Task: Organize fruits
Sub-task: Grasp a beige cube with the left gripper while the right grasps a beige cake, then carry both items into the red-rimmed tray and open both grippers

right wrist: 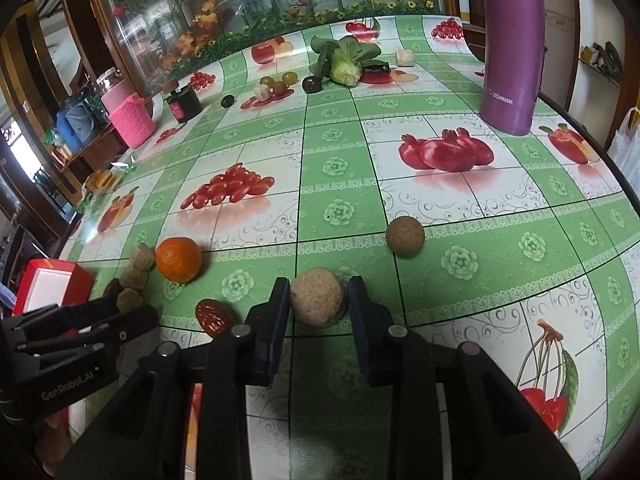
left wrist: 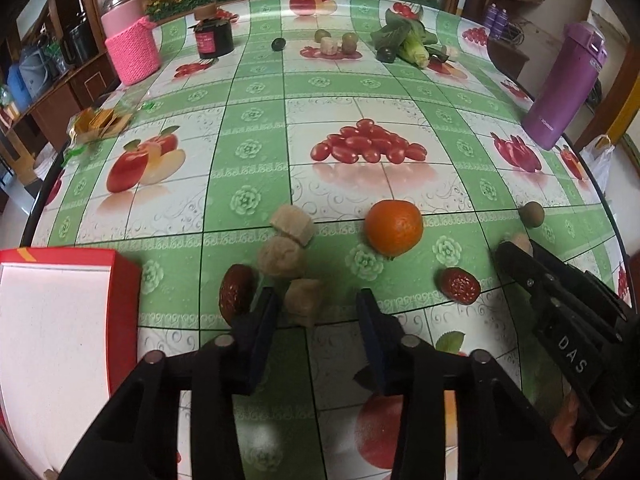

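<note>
In the left wrist view my left gripper [left wrist: 317,294] is open low over the table, with a tan cube-shaped piece [left wrist: 304,304] between its fingers, nearer the left one. Two more tan pieces [left wrist: 286,240] lie just beyond it, and a dark red date [left wrist: 236,294] lies to the left. An orange [left wrist: 394,226] and a red strawberry-like fruit [left wrist: 460,286] lie to the right. In the right wrist view my right gripper [right wrist: 319,280] is shut on a tan round fruit [right wrist: 316,300] resting on the table. A brown ball-shaped fruit [right wrist: 405,237] lies beyond it.
A red box with a white inside [left wrist: 52,320] stands at the near left. A purple flask [right wrist: 512,40] stands at the right, and a pink knitted jar [left wrist: 132,52] and a dark jar [left wrist: 214,38] at the far left. Leafy greens [left wrist: 404,40] and small fruits lie at the far side.
</note>
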The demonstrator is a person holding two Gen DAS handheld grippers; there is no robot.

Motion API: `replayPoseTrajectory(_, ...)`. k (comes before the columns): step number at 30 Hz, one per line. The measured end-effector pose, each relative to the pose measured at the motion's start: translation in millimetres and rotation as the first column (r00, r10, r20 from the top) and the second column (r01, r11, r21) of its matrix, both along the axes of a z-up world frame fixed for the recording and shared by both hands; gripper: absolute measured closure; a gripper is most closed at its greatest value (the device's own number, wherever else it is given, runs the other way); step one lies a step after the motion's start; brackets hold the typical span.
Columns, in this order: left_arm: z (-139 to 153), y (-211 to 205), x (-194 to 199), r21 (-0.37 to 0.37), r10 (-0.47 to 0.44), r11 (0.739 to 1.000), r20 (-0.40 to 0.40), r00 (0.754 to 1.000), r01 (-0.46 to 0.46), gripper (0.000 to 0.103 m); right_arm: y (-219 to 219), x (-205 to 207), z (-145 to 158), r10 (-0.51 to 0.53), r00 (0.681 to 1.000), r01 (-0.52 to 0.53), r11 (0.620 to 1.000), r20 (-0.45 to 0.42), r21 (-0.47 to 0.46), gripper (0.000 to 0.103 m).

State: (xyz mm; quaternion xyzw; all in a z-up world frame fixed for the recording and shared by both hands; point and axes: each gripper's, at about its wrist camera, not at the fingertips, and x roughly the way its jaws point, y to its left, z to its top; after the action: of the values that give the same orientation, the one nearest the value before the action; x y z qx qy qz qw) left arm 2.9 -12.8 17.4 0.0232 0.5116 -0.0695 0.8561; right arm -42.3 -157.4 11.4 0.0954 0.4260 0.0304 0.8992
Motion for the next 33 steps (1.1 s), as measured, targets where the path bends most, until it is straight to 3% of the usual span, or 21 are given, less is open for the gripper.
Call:
replayPoseTrajectory(3,0,-3,-1,0.011,-0.015,1.0,0.015,1.0,0.015,0.08,6,0,0,0.012,1.0,-0.012,0.998,0.004,-0.055,0.072)
replayPoseTrajectory(6,1,-3,-2,0.006,-0.019,1.0,0.016,1.0,0.019,0.091,5,0,0,0.011,1.0,-0.011,0.999,0.005,-0.051,0.073)
replayPoseTrajectory(12,8,1,-17,-0.005,-0.02,1.0,0.032,0.999,0.02,0.091,-1,-2,0,-0.008,1.0,0.008,1.0,0.012,-0.018,0.073)
replayPoseTrajectory(19,59,27,-72,-0.067,-0.002,0.998,0.17,0.985,0.014,0.091,-12,-13,15,-0.049,0.994,0.044,0.997,0.102,0.057,0.073)
replayPoseTrajectory(26,94,109,-121,-0.058,0.141,0.99,0.289,0.947,-0.13,0.091,16,-32,24,0.027,0.99,-0.054,0.981,0.141,0.186,0.073)
replayPoseTrajectory(30,89,174,-139,-0.065,0.27,0.963,0.277,0.922,-0.262,0.091,70,-43,27,0.155,0.98,-0.177,0.966,0.127,0.187,0.073)
replayPoseTrajectory(33,78,209,-152,-0.07,0.352,0.936,0.249,0.902,-0.346,0.091,122,-54,37,0.28,0.949,-0.301,0.94,0.146,0.16,0.073)
